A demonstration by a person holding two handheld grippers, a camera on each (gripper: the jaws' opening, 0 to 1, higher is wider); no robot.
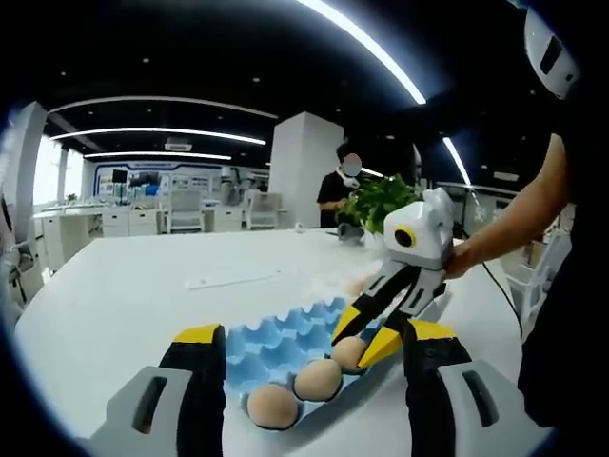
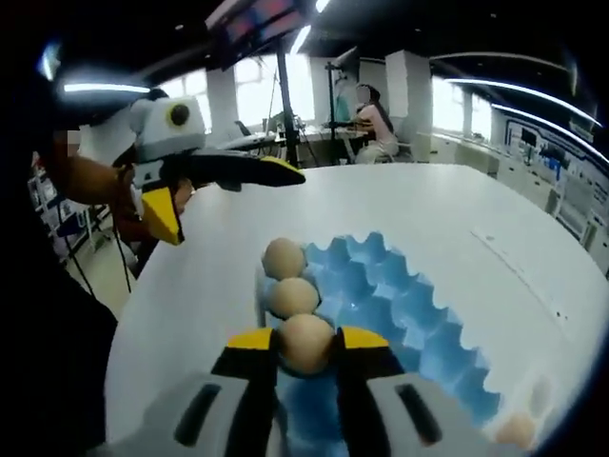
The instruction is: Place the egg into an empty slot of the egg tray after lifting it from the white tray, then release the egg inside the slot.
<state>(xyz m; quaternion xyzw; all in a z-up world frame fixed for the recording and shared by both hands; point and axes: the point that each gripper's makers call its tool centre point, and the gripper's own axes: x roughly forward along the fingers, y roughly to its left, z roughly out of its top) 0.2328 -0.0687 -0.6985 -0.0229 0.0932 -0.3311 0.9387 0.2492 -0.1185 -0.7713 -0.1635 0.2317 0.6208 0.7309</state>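
1. Gripping the egg (image 2: 304,343), right gripper (image 2: 304,350) has its yellow-tipped jaws narrowed on it, over a slot at the near corner of the blue egg tray (image 2: 419,314).
2. Two more eggs (image 2: 284,257) sit in the same edge row of the tray (three in line).
3. Left gripper (image 1: 306,354) has jaws spread wide, holding nothing, near the tray's end.
4. White desk (image 1: 124,286) carries the tray.

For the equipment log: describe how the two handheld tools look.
The right tool has a white body with a black, yellow-ringed lens and black jaws tipped yellow. The left tool matches: white body, black jaws, yellow tips. The person wears dark clothing.
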